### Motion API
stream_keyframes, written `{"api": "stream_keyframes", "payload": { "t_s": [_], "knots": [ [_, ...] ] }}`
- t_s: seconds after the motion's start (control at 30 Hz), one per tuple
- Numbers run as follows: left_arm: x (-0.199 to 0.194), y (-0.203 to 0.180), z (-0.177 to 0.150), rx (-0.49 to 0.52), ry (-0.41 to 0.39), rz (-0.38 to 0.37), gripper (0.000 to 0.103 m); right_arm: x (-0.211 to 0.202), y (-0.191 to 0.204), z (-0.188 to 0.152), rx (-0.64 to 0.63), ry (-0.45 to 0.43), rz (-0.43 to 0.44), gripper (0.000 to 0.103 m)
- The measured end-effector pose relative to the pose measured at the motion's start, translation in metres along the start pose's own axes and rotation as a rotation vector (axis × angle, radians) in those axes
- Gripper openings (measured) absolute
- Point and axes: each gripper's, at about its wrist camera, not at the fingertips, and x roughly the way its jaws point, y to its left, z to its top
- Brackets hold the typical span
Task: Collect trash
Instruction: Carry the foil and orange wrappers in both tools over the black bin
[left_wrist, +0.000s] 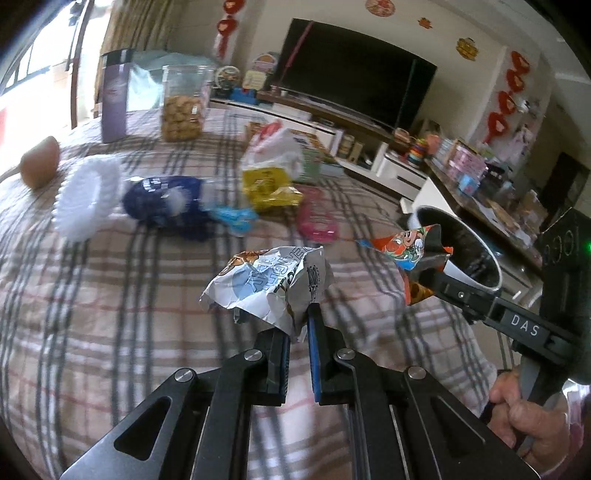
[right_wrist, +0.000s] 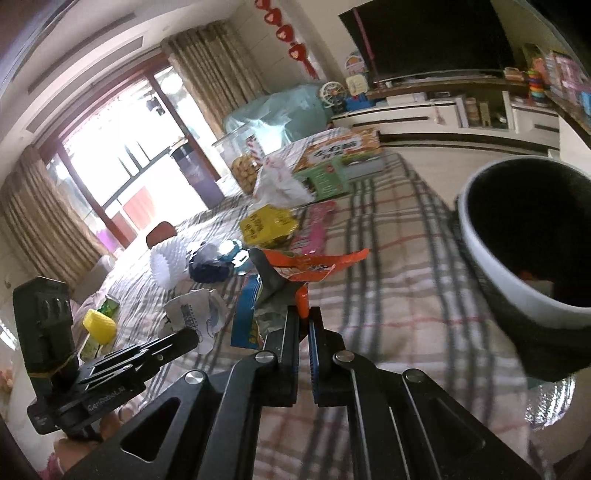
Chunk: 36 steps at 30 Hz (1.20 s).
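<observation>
Two wrappers are off the plaid cloth at once. The left gripper is clenched on a crumpled silver wrapper, which sits bunched above its tips over the near part of the table. The right gripper is clamped on an orange wrapper, carried just beside the bin at the table's right edge.

The step in hand looks like carrying both pieces to the bin. To do it well, bring each wrapper fully over the dark mouth before letting go, right one first since it is nearer, and keep the two tools from crossing. Light foil may cling to the pads, so a slight downward tilt should help it fall.

The orange wrapper is long and flat; in the right view its long axis runs roughly level, left to right, its torn free end pointing toward the bin. The silver one is balled up, with no clear axis.

More litter lies beyond: a yellow packet, a pink wrapper.
</observation>
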Motion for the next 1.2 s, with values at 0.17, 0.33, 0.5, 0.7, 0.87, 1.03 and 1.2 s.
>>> {"api": "stream_keyframes", "payload": {
  "t_s": [0.17, 0.33, 0.5, 0.7, 0.87, 1.03, 1.2],
  "knots": [
    [0.010, -0.022, 0.005, 0.039, 0.007, -0.028, 0.007, -0.015, -0.019, -0.001, 0.027, -0.019, -0.023, 0.004],
    [0.021, -0.044, 0.011, 0.073, 0.014, -0.060, 0.007, -0.032, -0.035, 0.000, 0.050, -0.044, -0.047, 0.004],
    [0.034, -0.065, 0.017, 0.108, 0.022, -0.087, 0.007, -0.047, -0.053, 0.002, 0.074, -0.068, -0.078, 0.004],
    [0.049, -0.086, 0.022, 0.141, 0.033, -0.113, 0.007, -0.064, -0.076, 0.006, 0.106, -0.100, -0.116, 0.004],
    [0.062, -0.105, 0.026, 0.176, 0.039, -0.127, 0.007, -0.075, -0.091, 0.008, 0.130, -0.123, -0.144, 0.004],
    [0.076, -0.121, 0.032, 0.200, 0.046, -0.143, 0.007, -0.081, -0.103, 0.010, 0.145, -0.134, -0.162, 0.004],
    [0.087, -0.136, 0.038, 0.222, 0.048, -0.153, 0.007, -0.087, -0.115, 0.012, 0.158, -0.143, -0.177, 0.004]
  ]
}}
